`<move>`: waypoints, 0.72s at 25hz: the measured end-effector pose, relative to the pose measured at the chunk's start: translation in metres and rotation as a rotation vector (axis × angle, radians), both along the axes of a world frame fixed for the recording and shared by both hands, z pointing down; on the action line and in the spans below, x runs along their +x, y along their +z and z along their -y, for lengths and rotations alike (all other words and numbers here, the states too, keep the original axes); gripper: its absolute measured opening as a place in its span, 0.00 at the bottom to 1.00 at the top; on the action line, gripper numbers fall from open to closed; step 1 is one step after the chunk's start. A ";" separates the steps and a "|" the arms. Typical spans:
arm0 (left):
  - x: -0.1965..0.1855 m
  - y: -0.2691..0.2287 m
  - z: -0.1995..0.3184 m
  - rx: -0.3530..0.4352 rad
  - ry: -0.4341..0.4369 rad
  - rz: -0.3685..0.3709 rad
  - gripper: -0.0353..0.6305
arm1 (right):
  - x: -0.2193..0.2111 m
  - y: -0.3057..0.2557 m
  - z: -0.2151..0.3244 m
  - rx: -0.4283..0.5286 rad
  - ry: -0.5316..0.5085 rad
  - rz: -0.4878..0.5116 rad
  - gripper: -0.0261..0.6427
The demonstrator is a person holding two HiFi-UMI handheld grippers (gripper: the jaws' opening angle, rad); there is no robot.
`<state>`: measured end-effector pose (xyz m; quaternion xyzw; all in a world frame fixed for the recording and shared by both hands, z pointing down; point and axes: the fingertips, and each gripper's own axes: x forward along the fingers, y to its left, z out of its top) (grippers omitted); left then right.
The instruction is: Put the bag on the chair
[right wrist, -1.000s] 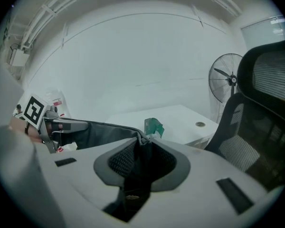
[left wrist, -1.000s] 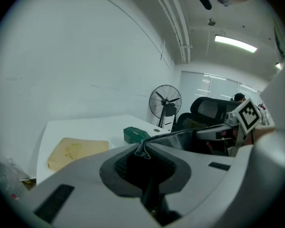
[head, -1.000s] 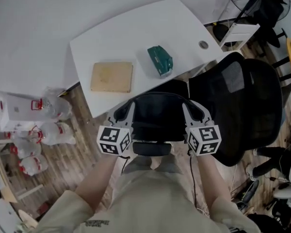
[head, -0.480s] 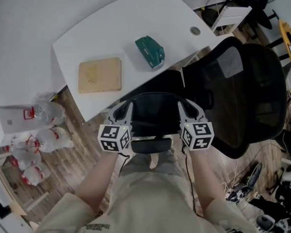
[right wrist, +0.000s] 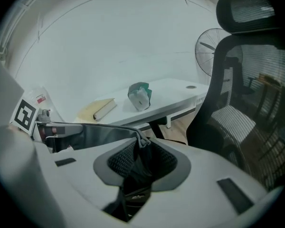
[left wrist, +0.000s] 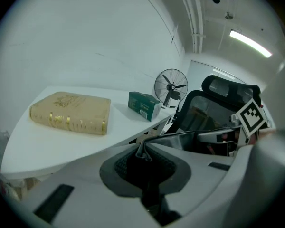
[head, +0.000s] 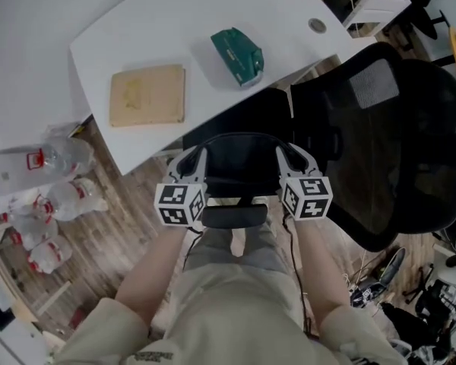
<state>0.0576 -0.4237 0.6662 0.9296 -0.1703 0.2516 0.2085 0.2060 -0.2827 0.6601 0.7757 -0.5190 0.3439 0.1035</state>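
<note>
A black bag (head: 242, 166) hangs between my two grippers, above the person's lap. My left gripper (head: 190, 160) is shut on the bag's left rim, and in the left gripper view the folded black edge (left wrist: 143, 152) is pinched between the pads. On the other side, my right gripper (head: 292, 158) is shut on the right rim (right wrist: 141, 145). The black mesh office chair (head: 380, 143) stands just to the right of the bag, its seat hidden behind the backrest. The right gripper view shows the chair (right wrist: 247, 103) close on the right.
A white table (head: 167, 21) lies ahead with a tan book (head: 147, 95) and a green box (head: 237, 55) on it. Several plastic bottles (head: 53, 204) sit on the wood floor at left. A fan (left wrist: 171, 86) stands beyond the table. Cables and gear clutter the floor at the lower right.
Both grippers keep their hold on the bag and sit slightly higher in the head view. The table has slid left in that view, and the chair now fills more of the right side.
</note>
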 end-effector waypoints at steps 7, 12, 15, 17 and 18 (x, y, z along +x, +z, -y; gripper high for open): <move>-0.003 0.044 0.006 0.014 -0.034 0.039 0.12 | -0.003 0.045 0.006 -0.031 -0.014 0.040 0.18; -0.007 0.071 0.004 0.020 -0.058 0.056 0.12 | -0.006 0.075 0.007 -0.056 -0.049 0.045 0.18; -0.012 0.091 0.008 0.019 -0.069 0.094 0.12 | -0.012 0.095 0.011 -0.079 -0.065 0.075 0.18; -0.019 0.106 0.009 0.012 -0.087 0.135 0.12 | -0.020 0.110 0.012 -0.110 -0.097 0.098 0.18; -0.021 0.114 0.010 0.008 -0.091 0.150 0.12 | -0.024 0.118 0.012 -0.129 -0.120 0.097 0.18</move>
